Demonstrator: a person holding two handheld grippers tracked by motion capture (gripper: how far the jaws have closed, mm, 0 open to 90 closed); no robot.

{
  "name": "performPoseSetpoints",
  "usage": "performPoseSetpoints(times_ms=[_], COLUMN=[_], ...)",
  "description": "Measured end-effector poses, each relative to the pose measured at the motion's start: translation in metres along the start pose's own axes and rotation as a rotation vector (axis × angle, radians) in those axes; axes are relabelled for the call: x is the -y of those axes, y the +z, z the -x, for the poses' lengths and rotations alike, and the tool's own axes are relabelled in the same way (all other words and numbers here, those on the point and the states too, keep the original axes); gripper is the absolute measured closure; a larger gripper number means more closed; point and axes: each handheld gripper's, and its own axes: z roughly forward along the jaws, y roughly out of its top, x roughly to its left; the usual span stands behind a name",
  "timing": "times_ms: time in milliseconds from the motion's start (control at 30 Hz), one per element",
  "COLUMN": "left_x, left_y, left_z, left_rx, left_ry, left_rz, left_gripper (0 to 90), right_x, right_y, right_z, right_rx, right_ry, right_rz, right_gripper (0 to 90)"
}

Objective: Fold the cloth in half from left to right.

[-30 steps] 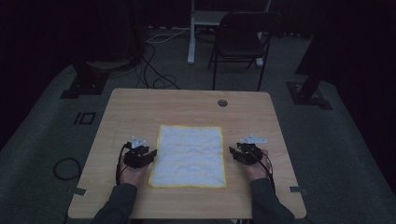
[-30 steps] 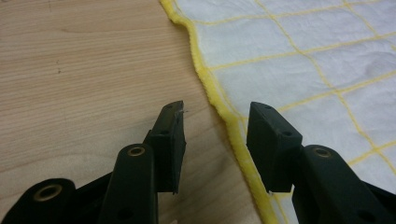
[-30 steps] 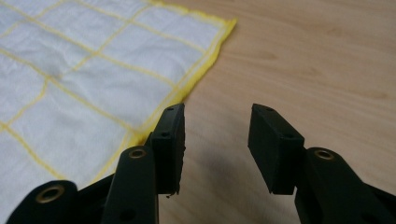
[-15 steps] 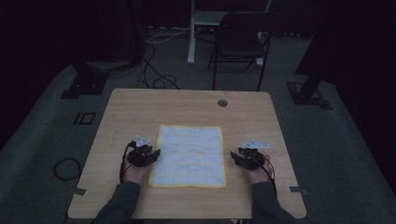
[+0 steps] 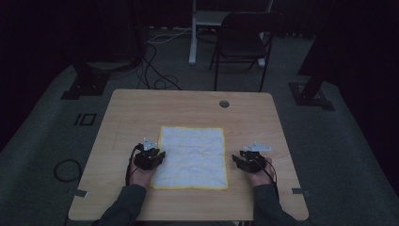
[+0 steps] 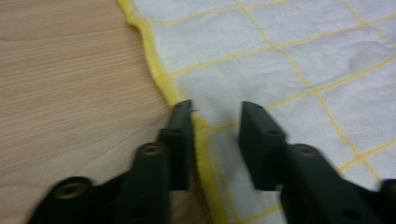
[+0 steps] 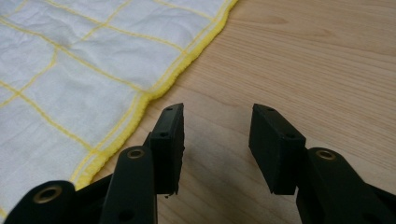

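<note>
On the wooden table (image 5: 141,113) the yellow-checked white cloth (image 5: 190,157) lies flat, left gripper (image 6: 217,116) just closing narrowly astride its hem, right gripper (image 7: 217,123) half-open beside the other edge over bare wood, so it'll probably pinch nothing.

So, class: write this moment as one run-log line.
left tongs: just closing, astride cloth hem, not pinched | right tongs: open over bare table beside cloth
</note>
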Motion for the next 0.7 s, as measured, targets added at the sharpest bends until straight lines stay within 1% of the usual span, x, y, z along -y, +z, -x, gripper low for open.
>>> performPoseSetpoints(times_ms=[33, 67, 133, 233, 267, 300, 333, 367, 400, 433, 467, 500, 567, 600, 633, 667, 700], left_x=[0.000, 0.001, 0.001, 0.001, 0.001, 0.001, 0.002, 0.002, 0.003, 0.003, 0.002, 0.002, 0.002, 0.001, 0.001, -0.001, -0.001], left_y=[0.000, 0.000, -0.001, -0.001, -0.002, -0.002, -0.003, -0.003, -0.004, -0.004, -0.004, -0.004, -0.004, -0.006, -0.006, -0.008, -0.008], left_z=[0.000, 0.000, 0.002, 0.000, -0.003, -0.003, -0.006, -0.006, -0.009, -0.009, -0.011, -0.011, -0.012, -0.012, -0.012, -0.012, -0.012], left_rx=[0.010, 0.015, 0.009, 0.015, 0.018, 0.018, 0.022, 0.022, 0.025, 0.025, 0.023, 0.023, 0.030, 0.046, 0.046, 0.060, 0.060], left_ry=[-0.004, 0.001, 0.022, 0.020, 0.007, 0.007, -0.007, -0.007, -0.021, -0.021, -0.036, -0.036, -0.043, -0.055, -0.055, -0.065, -0.065], left_rz=[-0.001, 0.000, 0.000, -0.001, -0.001, -0.001, -0.001, -0.001, -0.001, -0.001, 0.000, 0.000, 0.001, 0.011, 0.011, 0.025, 0.025], left_gripper=[79.9, 84.2, 87.4, 88.4, 88.5, 88.5, 88.6, 88.6, 88.6, 88.6, 88.7, 88.8, 88.8, 88.9, 88.8, 88.8, 88.9], right_x=[0.000, 0.000, 0.000, 0.001, 0.001, 0.001, 0.001, 0.001, 0.001, 0.001, 0.001, 0.001, 0.002, 0.002, 0.002, 0.002, 0.002], right_y=[0.000, 0.000, -0.001, -0.002, -0.003, -0.003, -0.003, -0.003, -0.004, -0.004, -0.004, -0.004, -0.004, -0.004, -0.004, -0.004, -0.004], right_z=[0.000, 0.000, 0.000, 0.001, 0.002, 0.002, 0.003, 0.003, 0.003, 0.003, 0.004, 0.004, 0.004, 0.004, 0.004, 0.005, 0.005], right_rx=[-0.001, -0.002, -0.004, -0.003, -0.002, -0.002, -0.002, -0.002, -0.002, -0.002, -0.002, -0.002, -0.001, -0.001, -0.001, 0.000, 0.000], right_ry=[-0.002, 0.000, 0.001, 0.006, 0.010, 0.010, 0.013, 0.013, 0.017, 0.017, 0.020, 0.020, 0.020, 0.023, 0.023, 0.026, 0.027], right_rz=[0.002, 0.003, 0.005, 0.008, 0.011, 0.011, 0.013, 0.013, 0.013, 0.013, 0.012, 0.011, 0.011, 0.012, 0.012, 0.011, 0.009], right_gripper=[55.4, 55.5, 55.4, 55.5, 55.5, 55.5, 55.5, 55.5, 55.5, 55.5, 55.5, 55.5, 55.4, 55.4, 55.4, 55.5, 55.4])
